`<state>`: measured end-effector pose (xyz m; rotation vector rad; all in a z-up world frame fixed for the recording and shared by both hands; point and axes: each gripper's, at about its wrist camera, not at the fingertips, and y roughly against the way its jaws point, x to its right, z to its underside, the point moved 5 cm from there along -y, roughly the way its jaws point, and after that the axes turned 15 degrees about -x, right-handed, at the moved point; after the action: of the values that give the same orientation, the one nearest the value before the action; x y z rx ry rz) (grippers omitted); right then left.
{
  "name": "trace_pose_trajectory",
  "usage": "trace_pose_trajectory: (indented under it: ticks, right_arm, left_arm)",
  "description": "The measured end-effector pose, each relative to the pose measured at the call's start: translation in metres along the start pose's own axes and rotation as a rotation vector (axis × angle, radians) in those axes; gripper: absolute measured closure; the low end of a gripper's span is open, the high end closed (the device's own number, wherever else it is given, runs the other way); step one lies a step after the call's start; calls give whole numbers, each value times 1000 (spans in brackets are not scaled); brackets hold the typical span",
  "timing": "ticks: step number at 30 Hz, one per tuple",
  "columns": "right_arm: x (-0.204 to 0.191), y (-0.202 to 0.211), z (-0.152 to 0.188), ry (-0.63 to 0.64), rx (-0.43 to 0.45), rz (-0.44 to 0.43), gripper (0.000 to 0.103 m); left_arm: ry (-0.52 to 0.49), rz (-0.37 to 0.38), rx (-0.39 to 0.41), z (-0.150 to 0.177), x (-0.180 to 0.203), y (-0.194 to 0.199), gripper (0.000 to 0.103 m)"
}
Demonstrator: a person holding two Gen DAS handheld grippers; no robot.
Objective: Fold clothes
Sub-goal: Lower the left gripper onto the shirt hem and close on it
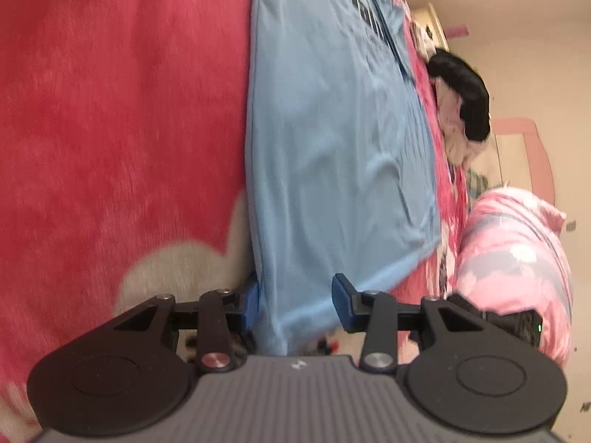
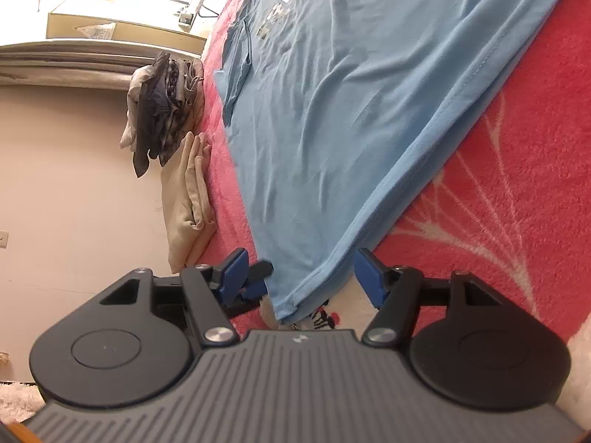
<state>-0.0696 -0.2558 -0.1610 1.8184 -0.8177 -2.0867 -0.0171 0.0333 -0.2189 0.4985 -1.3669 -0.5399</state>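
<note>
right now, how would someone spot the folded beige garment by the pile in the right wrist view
Start at the red blanket with the blue shirt spread over it. Along the blanket's far edge, by the bare wall, sits a stack of dark and grey clothes. The folded beige garment lies right beside that stack, alone, plain pale tan.

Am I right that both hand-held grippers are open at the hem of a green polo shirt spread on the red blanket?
Not quite: the polo shirt is light blue, not green, as the right wrist view shows. The rest holds: both the left hand-held gripper and right hand-held gripper are open at its hem on the red blanket.
</note>
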Motion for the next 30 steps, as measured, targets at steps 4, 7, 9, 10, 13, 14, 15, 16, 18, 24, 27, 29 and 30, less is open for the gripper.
trace_pose_trajectory:
  ticks: [4, 7, 9, 10, 13, 14, 15, 16, 18, 24, 27, 29, 30]
  right_arm:
    - [-3, -2, 2, 6, -2, -1, 39]
    - [-3, -1, 2, 10, 0, -1, 39]
    - [-4, -1, 1, 12, 3, -4, 39]
    - [-4, -1, 1, 11, 3, -2, 39]
    - [-3, -2, 1, 5, 4, 5, 39]
    - [-2, -2, 1, 3, 4, 6, 39]
    - [-3, -2, 1, 3, 5, 6, 38]
    - [-3, -2, 1, 5, 6, 4, 38]
    - [-4, -2, 1, 10, 12, 2, 38]
    - [0, 1, -1, -5, 18, -8, 38]
    - [1, 3, -2, -7, 25, -11, 36]
    - [1, 4, -2, -9, 28, -7, 34]
    - [1, 4, -2, -11, 30, -7, 34]
  left_arm:
    - [-21, 22, -89, 6, 0, -14, 62]
    - [-27, 29, -106, 6, -1, -15, 62]
    - [-29, 20, -111, 7, 0, -15, 62]
    - [-30, 13, -112, 6, 1, -16, 62]
    - [-17, -4, -108, 7, 3, -17, 63]
    - [-4, -8, -105, 7, 3, -17, 64]
    - [4, -16, -101, 7, 3, -17, 67]
    - [12, -24, -97, 8, 3, -17, 71]
    - [16, -50, -91, 9, 3, -16, 77]
    - [44, -82, -83, 10, -3, -12, 87]
    - [39, -92, -86, 10, -3, -12, 87]
    - [28, -105, -88, 10, -1, -11, 87]
    - [22, -111, -89, 10, -1, -11, 87]
